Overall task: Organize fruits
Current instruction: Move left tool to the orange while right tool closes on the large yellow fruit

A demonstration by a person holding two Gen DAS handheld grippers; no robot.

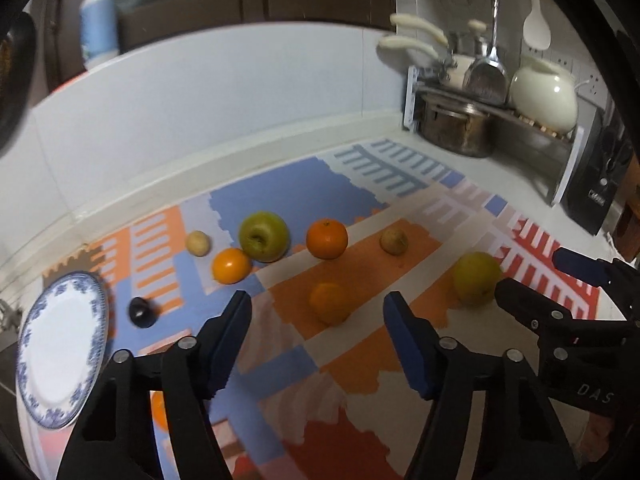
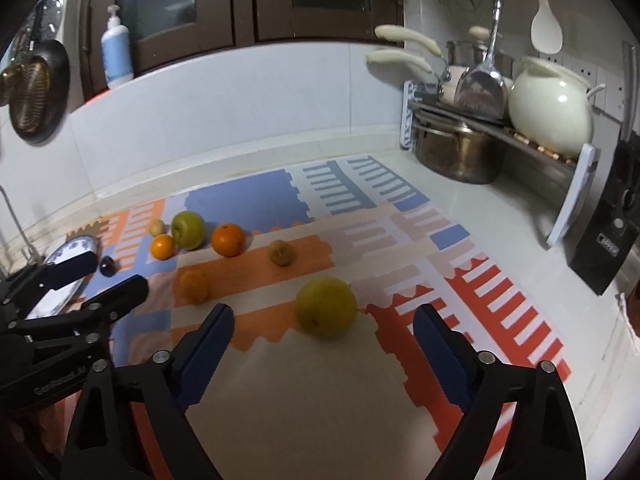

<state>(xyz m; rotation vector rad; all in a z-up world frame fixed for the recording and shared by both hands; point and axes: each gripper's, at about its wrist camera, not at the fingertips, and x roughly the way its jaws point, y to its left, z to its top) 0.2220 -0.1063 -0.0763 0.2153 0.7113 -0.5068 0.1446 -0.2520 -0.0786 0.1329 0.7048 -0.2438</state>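
Fruits lie scattered on a patterned mat (image 1: 280,196). My left gripper (image 1: 318,320) is open above the mat, and an orange (image 1: 330,302) lies just ahead, framed by its blue pads without touching them. My right gripper (image 2: 324,320) is open too, with a yellow-green apple (image 2: 326,306) in front of its gap. Farther back sit a green apple (image 1: 264,236), a larger orange (image 1: 327,239), a small orange (image 1: 231,266), two small tan fruits (image 1: 197,243) (image 1: 394,241) and a dark plum (image 1: 141,312). A blue-and-white plate (image 1: 60,360) lies at the left.
A dish rack (image 2: 520,136) with a steel pot (image 2: 460,156), pans and a cream jar (image 2: 550,108) fills the back right corner. A black knife block (image 2: 612,240) stands at the right edge. A pump bottle (image 2: 116,56) stands on the ledge behind the backsplash.
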